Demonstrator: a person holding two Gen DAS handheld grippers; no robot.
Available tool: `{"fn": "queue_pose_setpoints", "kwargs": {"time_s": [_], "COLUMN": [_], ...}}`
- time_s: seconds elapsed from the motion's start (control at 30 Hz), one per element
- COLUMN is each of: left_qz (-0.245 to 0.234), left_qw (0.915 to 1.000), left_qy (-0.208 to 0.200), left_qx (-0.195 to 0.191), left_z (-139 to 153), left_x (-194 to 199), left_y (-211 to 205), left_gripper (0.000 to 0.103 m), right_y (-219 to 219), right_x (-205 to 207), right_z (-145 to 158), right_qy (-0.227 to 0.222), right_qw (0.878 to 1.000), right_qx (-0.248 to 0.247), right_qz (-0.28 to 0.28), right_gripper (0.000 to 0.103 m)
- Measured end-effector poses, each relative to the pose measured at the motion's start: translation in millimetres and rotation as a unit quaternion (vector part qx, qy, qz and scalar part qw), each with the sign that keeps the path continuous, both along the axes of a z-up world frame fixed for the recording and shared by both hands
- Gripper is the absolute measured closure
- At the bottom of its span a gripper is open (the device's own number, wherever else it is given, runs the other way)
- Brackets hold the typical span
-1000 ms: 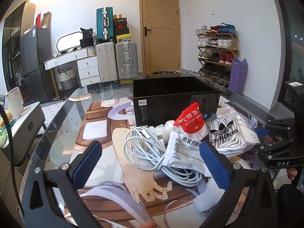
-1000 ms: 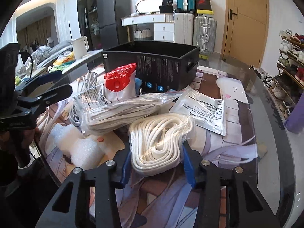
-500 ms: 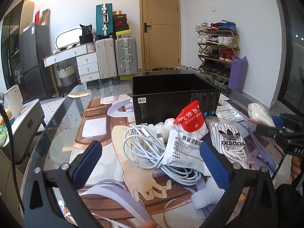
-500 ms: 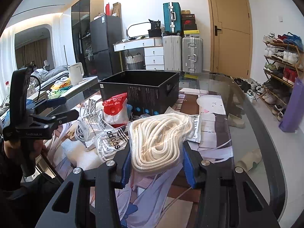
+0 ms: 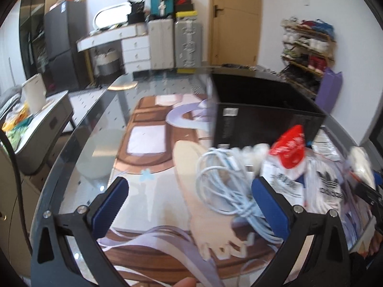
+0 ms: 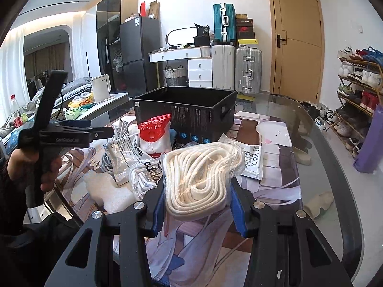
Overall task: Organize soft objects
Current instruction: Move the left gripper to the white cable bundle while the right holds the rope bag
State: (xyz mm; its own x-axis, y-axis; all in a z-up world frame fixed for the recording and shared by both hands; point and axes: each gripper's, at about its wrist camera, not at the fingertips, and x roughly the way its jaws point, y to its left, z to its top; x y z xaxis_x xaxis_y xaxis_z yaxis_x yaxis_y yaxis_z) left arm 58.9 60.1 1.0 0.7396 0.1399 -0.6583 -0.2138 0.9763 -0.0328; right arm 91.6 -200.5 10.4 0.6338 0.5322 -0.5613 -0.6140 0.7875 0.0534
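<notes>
My right tool [image 6: 196, 211] grips a clear bag of coiled white rope [image 6: 201, 174] between its blue pads [image 6: 159, 211], the bag lifted above the glass worktop [image 6: 318, 167] and filling the gap between the fingers. Ahead of this tool and slightly left stands the open black box [image 6: 184, 110]. Between box and rope bag lie the other soft things: a red-topped glue pouch [image 6: 155, 134] leaning against the box wall, a white sachet [image 6: 124, 155] to its left, an adidas bag [image 6: 148, 177] just left of the rope bag, and a flat printed packet [image 6: 251, 160] partly hidden behind the rope bag on its right. A piece of white foam [image 6: 107, 191] rests on the worktop near the left finger. My left tool [image 5: 191, 205] stands wide, its fingers holding nothing, over the printed mat [image 5: 155, 167]. Ahead of its right finger sits a tangle of white cable [image 5: 222, 184], touching the sachet [image 5: 280, 179] and glue pouch [image 5: 290, 148] beyond it; the box [image 5: 263, 114] is further ahead to the right. This view is blurred. From the right wrist view, the left tool [image 6: 105, 132] appears at far left, held level beside the pile.
</notes>
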Motion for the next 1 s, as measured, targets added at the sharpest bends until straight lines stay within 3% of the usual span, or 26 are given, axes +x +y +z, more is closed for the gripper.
{"fn": "queue_pose_setpoints", "kwargs": {"time_s": [0.27, 0.5, 1.0], "left_qz": [-0.034, -0.053, -0.003], "left_qw": [0.9986, 0.9967, 0.9982], "left_qy": [0.036, 0.041, 0.053], "left_qx": [-0.018, -0.047, -0.028], "left_z": [-10, -9, -11], "left_x": [13, 16, 12], "left_y": [-7, -15, 14], "left_gripper": [0.0, 0.0, 0.0], "right_y": [0, -1, -2], "right_x": [0, 0, 0], "right_z": [0, 0, 1], "right_qy": [0.002, 0.002, 0.002], "right_qw": [1.0, 1.0, 1.0], "right_qx": [-0.002, -0.001, 0.001], "right_qz": [0.0, 0.001, 0.002], "right_gripper": [0.057, 0.057, 0.057]}}
